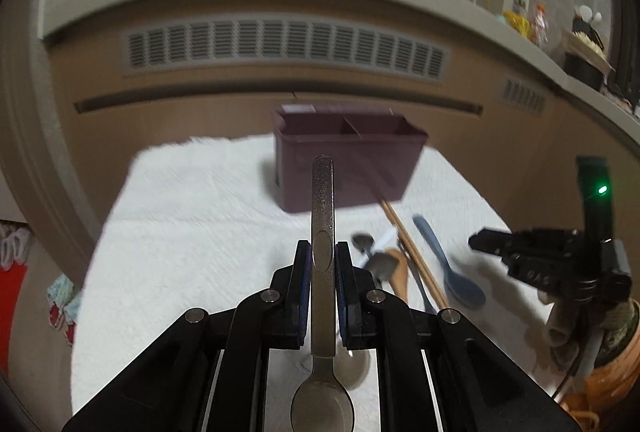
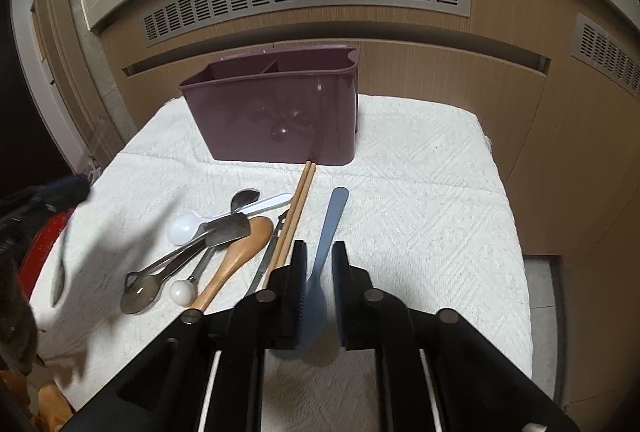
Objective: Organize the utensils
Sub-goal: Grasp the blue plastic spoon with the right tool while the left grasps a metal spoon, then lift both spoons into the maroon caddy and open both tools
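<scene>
The left gripper (image 1: 323, 256) clamps a metal spoon (image 1: 322, 200). The right gripper (image 2: 319, 260) stands open around the blue spoon (image 2: 325, 244). The purple caddy (image 2: 276, 112) looks empty; the pile (image 2: 216, 244) remains unsorted.

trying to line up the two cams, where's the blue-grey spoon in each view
Left wrist: the blue-grey spoon lies right of centre on the white towel, handle toward the maroon caddy, just right of the wooden chopsticks.
Right wrist: the blue-grey spoon is at centre, between the open fingers of the right gripper, its bowl partly hidden behind them.
Shared landmark: the maroon caddy, standing at the towel's far side in both.
</scene>
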The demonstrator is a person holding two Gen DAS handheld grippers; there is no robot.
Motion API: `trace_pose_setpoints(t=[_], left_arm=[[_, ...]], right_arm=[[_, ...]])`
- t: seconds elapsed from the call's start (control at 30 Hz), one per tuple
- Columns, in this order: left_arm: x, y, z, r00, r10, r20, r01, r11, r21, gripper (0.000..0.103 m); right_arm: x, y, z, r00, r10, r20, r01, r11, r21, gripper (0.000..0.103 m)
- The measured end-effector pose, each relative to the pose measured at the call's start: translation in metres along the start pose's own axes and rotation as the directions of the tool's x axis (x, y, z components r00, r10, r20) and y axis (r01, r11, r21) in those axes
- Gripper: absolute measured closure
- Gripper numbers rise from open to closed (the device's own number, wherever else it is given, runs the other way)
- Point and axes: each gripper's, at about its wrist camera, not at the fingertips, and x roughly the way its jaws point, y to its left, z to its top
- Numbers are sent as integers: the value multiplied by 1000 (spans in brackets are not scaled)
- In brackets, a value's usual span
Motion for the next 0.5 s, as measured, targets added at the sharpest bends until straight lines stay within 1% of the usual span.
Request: trace_pose_setpoints(t=[0.1,0.17,0.3,0.33,0.37,0.4,0.47,0.5], left_arm=[[-11,3,5,992,61,108,-59,998,-25,91],[-10,3,5,986,87,142,-83,996,-34,91],[1,8,1,991,68,118,-64,997,-40,91],[3,10,0,992,61,110,-56,997,-51,91],[6,15,-1,994,49,100,-42,997,-71,91],[8,18,-2,995,39,92,-30,995,-90,91],[12,26,-4,997,18,71,-9,992,-124,91],[13,27,-5,998,13,64,-4,991,-137,91]], right_arm=[[25,-3,12,999,4,-42,-3,1000,20,86],[42,-1,19,998,2,-65,1,999,35,86],[74,4,27,992,-33,-124,42,997,66,84],[79,3,29,990,-52,-131,63,995,76,83],[83,2,31,988,-89,-125,100,992,83,78],[86,0,32,986,-97,-134,110,990,93,76],[96,-3,33,981,-84,-177,106,987,122,76],[96,-3,34,982,-92,-164,112,987,119,76]])
